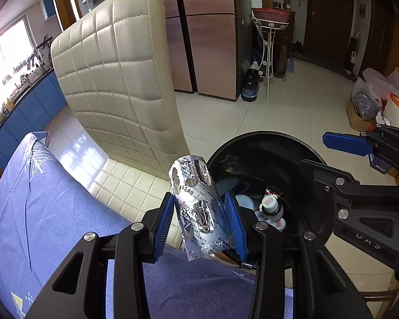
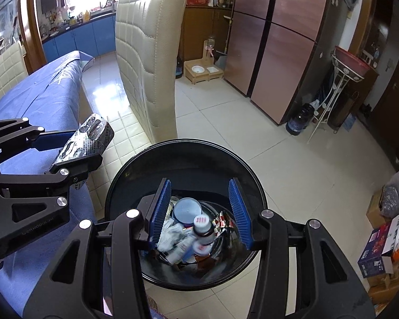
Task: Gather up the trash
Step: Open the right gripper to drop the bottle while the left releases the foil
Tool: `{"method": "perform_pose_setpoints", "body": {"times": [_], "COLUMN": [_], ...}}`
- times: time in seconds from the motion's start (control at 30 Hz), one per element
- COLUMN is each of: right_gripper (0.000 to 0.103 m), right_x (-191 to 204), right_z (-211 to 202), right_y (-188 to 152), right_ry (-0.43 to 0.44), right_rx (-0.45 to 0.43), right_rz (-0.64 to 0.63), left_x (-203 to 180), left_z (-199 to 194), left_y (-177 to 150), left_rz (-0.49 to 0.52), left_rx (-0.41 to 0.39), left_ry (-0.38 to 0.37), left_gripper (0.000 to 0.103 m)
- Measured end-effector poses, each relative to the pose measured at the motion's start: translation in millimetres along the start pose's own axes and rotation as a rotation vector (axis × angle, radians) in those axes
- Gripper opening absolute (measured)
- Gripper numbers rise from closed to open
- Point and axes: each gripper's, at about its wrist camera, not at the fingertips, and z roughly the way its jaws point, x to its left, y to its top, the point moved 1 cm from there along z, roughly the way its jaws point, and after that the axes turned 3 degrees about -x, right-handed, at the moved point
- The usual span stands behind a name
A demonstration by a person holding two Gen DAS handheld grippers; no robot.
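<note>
Blister pack, silver foil, curled, clamped between the blue pads of left tongs, held over the blue-clothed surface edge beside black bin. Right tongs open, empty, above the bin's trash.
</note>
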Motion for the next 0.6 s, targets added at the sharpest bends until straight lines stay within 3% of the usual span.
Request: {"method": "perform_pose_setpoints", "body": {"times": [0.43,0.6], "right_gripper": [0.048,0.048], "right_x": [-11.4,-16.1], "right_z": [1.0,-2.5], "right_y": [-8.8,-10.9], "right_ry": [-0.040,-0.057], "right_rx": [0.021,0.019], "right_rz": [0.034,0.047], "left_x": [-10.7,-13.9], "left_z": [6.1,5.5], "left_y": [6.3,13.9], "left_rz": [0.035,0.016], "left_rx": [0.007,0.002], "left_ry": [-0.040,-0.040], "left_gripper": [0.042,0.063]}}
